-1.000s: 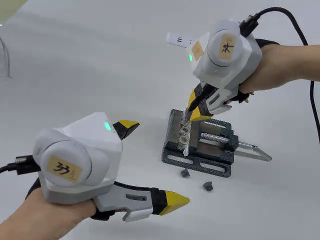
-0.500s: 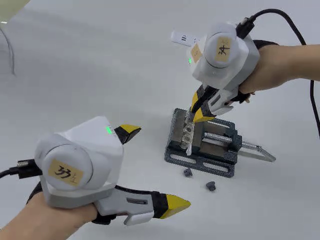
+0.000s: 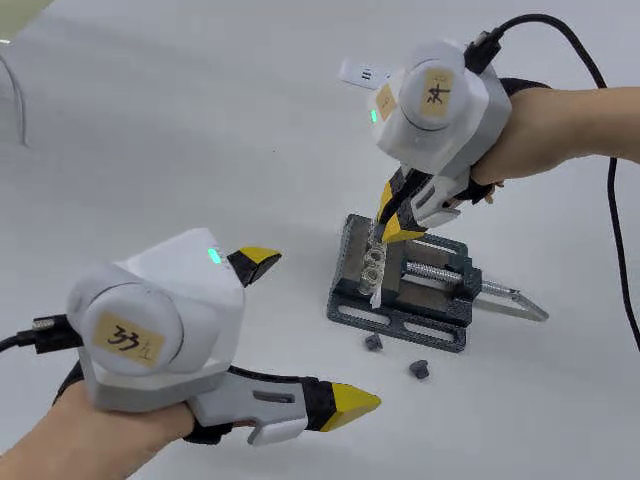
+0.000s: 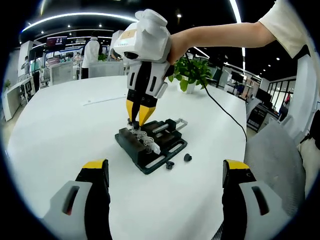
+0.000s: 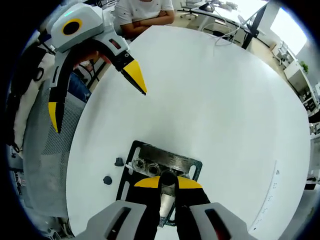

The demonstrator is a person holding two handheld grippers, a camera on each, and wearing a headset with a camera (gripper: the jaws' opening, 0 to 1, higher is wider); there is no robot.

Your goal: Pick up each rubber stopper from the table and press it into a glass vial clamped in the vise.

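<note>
Our right claw (image 3: 392, 228) hangs over the vise (image 3: 440, 300) with its jaws drawn narrow on a dark gripped stopper (image 5: 167, 178). The stopper sits between the yellow tips, just above one end of the row of glass vials (image 3: 372, 268) clamped upright side by side. We judge the main risk to be alignment. If the stopper comes down off-centre it may catch a vial's rim, tilt and squirt out of the pinch. We cannot tell from here whether it sits square in the jaws. A push that leans to one side would load the glass unevenly and could chip a mouth or rock the vial in the vise. The vials stand so close together that the claw's own tips could strike the open mouth next door before the stopper seats. Nothing steadies the vise. Our left claw (image 3: 322, 328) is spread wide and empty, well apart from it over the bare tabletop (image 3: 200, 150), so a sideways shove might skid the whole vise along the smooth surface. That could scatter the first spare stopper (image 3: 373, 342), which lies just beside the vise's base, and the second spare stopper (image 3: 418, 369) near it. Both are small and dark and look likely to roll. Letting go too soon, before the stopper grips the glass, could leave it perched loose on top.
</note>
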